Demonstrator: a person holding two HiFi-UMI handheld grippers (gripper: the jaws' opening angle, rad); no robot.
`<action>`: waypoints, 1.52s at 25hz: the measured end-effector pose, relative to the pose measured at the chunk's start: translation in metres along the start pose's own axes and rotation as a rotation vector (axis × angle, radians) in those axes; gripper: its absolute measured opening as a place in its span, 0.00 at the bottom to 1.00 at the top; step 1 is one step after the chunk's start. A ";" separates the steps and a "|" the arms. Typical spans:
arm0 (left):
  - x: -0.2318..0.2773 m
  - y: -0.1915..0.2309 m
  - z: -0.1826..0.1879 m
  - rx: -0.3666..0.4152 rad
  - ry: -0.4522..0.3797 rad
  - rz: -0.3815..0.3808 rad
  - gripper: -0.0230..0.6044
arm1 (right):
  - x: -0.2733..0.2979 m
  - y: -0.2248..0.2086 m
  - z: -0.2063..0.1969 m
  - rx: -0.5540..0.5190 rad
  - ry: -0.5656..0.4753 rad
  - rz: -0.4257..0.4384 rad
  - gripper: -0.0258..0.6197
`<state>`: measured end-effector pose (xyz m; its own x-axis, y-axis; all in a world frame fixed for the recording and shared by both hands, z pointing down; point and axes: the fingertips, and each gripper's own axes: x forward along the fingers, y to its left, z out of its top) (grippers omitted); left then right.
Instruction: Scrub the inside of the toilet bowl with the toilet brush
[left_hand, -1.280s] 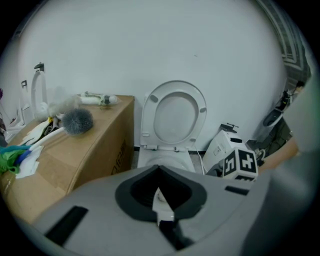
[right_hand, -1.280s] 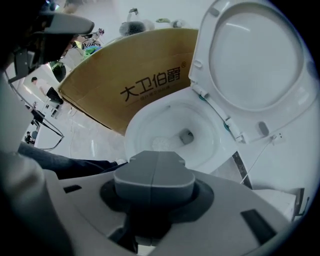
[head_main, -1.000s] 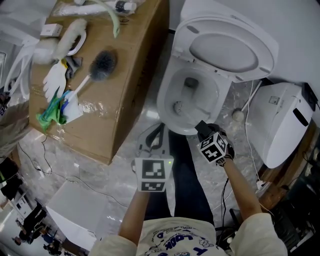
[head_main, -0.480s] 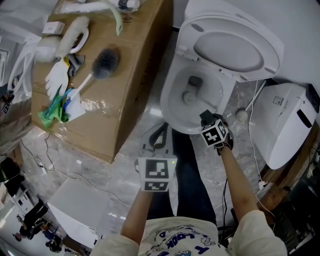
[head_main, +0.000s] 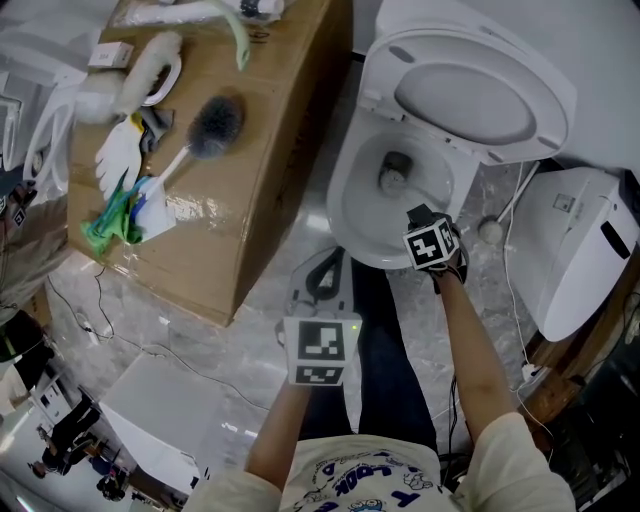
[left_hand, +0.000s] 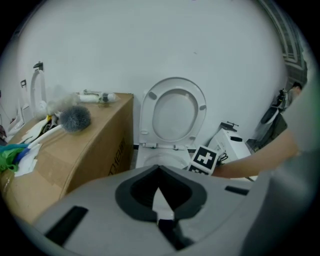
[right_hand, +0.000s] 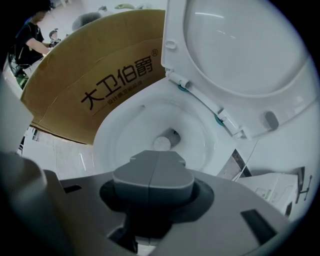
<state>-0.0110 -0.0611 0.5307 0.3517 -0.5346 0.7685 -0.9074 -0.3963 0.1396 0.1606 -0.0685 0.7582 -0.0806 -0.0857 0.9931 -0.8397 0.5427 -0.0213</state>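
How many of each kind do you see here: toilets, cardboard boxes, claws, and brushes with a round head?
Toilets: 1
Cardboard boxes: 1
Claws: 2, the left claw and the right claw
Round-headed brushes: 2, the grey brush on the box and the toilet brush in the bowl
Total: 6

Findings: the left hand-held gripper (head_main: 322, 280) is held low, close before the body, and points forward. Its jaws stand apart with nothing between them. The left forearm (head_main: 283, 432) is bare and bent in near the torso. The right hand-held gripper (head_main: 420, 218) sits further forward, tilted downward, jaws pressed together and empty. The right arm (head_main: 470, 350) is extended nearly straight.
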 end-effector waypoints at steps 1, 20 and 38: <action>0.000 0.000 -0.001 -0.001 0.002 -0.001 0.04 | 0.001 -0.001 0.002 -0.005 0.003 -0.006 0.30; -0.017 0.002 0.014 0.005 -0.043 -0.006 0.04 | -0.033 0.027 -0.014 -0.017 0.023 0.047 0.30; -0.086 0.000 0.053 0.059 -0.158 -0.014 0.04 | -0.150 0.045 -0.042 0.209 -0.129 -0.023 0.30</action>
<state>-0.0286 -0.0546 0.4315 0.3999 -0.6380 0.6580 -0.8888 -0.4452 0.1086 0.1571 0.0035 0.6136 -0.1166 -0.2090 0.9709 -0.9338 0.3559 -0.0355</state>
